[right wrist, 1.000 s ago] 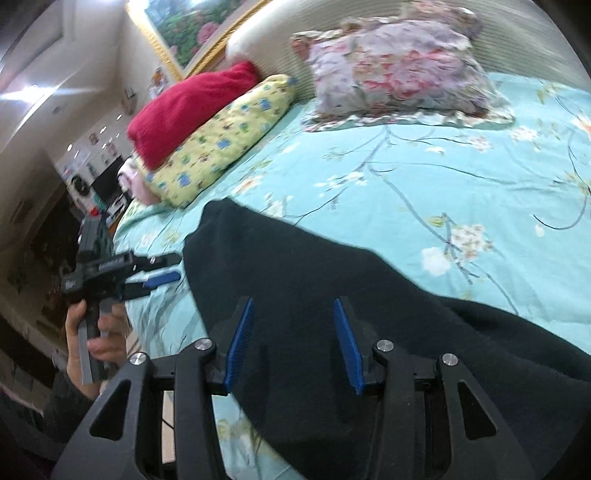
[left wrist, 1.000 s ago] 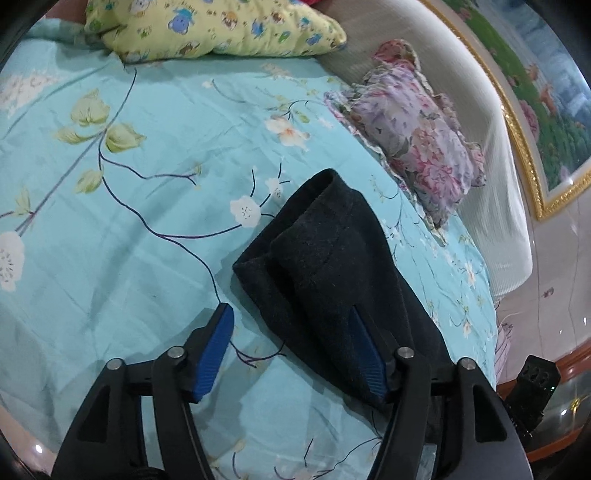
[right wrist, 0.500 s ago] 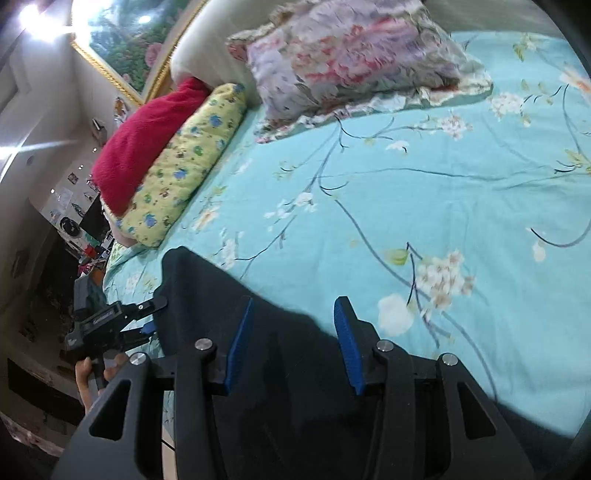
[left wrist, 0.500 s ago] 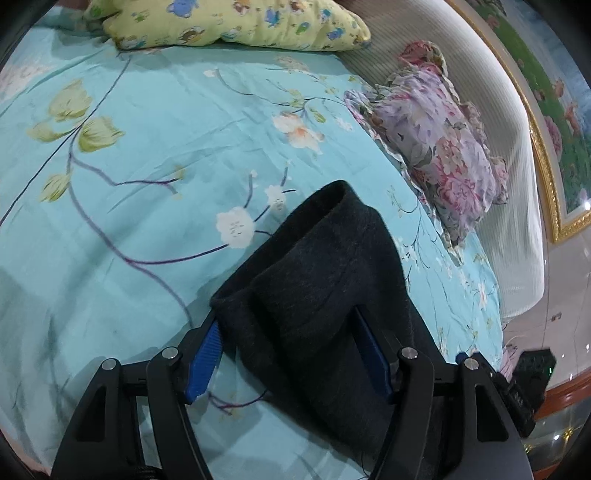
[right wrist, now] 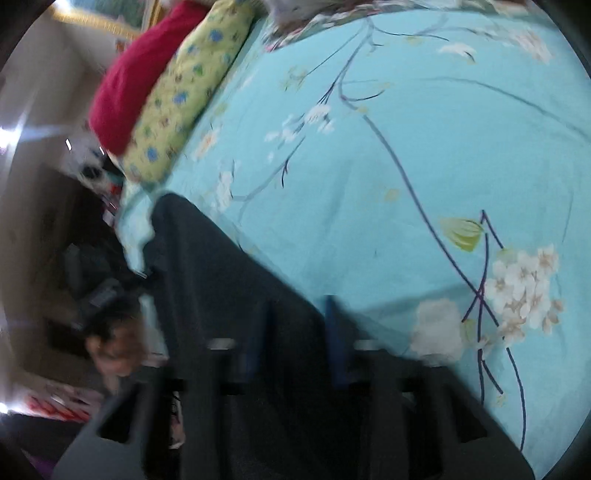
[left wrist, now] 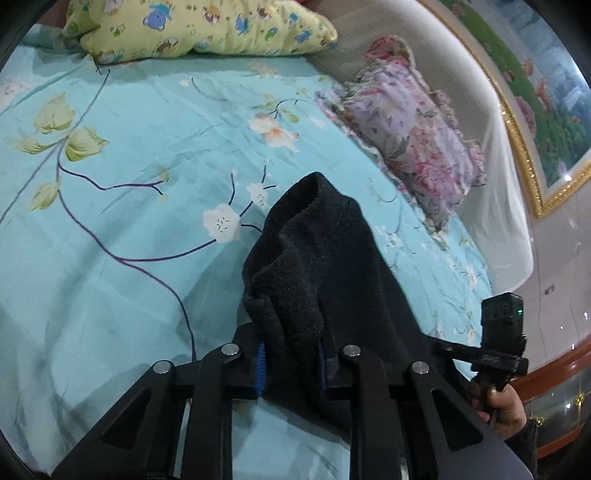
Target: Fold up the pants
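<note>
The black pants (left wrist: 325,258) lie on a turquoise floral bedsheet (left wrist: 129,184). In the left wrist view my left gripper (left wrist: 290,360) is shut on a bunched end of the pants, which rises in a hump ahead of the fingers. In the blurred right wrist view the pants (right wrist: 221,280) stretch toward the bed's left edge, and my right gripper (right wrist: 295,332) has its blue pads close on either side of the dark cloth. The right gripper's body (left wrist: 498,343) and the hand holding it show at the left view's right edge.
A yellow patterned pillow (left wrist: 199,29) and a purple floral pillow (left wrist: 410,122) lie at the head of the bed by a padded headboard (left wrist: 491,140). A red pillow (right wrist: 144,74) sits beside the yellow one (right wrist: 188,88). The bed's edge (right wrist: 136,236) is near the pants.
My left gripper moved forward over the pants end and closed on it, bunching the cloth. My right gripper narrowed onto the pants and swung fast, blurring its view.
</note>
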`<state>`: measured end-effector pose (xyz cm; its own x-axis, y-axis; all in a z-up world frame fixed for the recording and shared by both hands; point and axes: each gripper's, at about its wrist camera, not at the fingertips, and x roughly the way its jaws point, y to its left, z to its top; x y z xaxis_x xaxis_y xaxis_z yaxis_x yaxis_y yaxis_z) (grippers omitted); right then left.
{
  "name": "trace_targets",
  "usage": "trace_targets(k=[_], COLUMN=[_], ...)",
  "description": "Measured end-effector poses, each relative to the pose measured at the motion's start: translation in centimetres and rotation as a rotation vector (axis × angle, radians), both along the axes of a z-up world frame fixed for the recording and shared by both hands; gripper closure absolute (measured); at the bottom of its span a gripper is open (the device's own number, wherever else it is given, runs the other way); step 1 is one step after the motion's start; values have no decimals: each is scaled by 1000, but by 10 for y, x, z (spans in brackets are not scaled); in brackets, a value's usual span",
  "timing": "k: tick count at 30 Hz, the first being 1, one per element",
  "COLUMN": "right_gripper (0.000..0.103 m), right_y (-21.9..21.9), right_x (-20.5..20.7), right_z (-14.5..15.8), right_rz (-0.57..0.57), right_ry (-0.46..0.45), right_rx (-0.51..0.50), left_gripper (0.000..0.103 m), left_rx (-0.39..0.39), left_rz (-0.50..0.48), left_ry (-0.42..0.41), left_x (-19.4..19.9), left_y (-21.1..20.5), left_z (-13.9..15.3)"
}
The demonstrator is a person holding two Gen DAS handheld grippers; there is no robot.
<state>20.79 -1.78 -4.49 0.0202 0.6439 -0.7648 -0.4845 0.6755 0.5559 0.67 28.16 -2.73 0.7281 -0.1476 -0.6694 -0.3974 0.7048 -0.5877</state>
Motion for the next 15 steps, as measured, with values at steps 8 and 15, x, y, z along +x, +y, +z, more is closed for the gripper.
trace_targets(k=[8,15], right_gripper=[92,92], right_y=[42,76], right_x=[-64,-55], right_z=[84,51], right_rz=[106,134], right_ry=[-606,-655], right_rx=[-271,-333], left_gripper=[85,85], left_rx=[95,152], left_rz=[-26,-5], left_ry=[-136,-105], left_x=[-46,-54], left_y=[-23,-11], left_z=[56,46])
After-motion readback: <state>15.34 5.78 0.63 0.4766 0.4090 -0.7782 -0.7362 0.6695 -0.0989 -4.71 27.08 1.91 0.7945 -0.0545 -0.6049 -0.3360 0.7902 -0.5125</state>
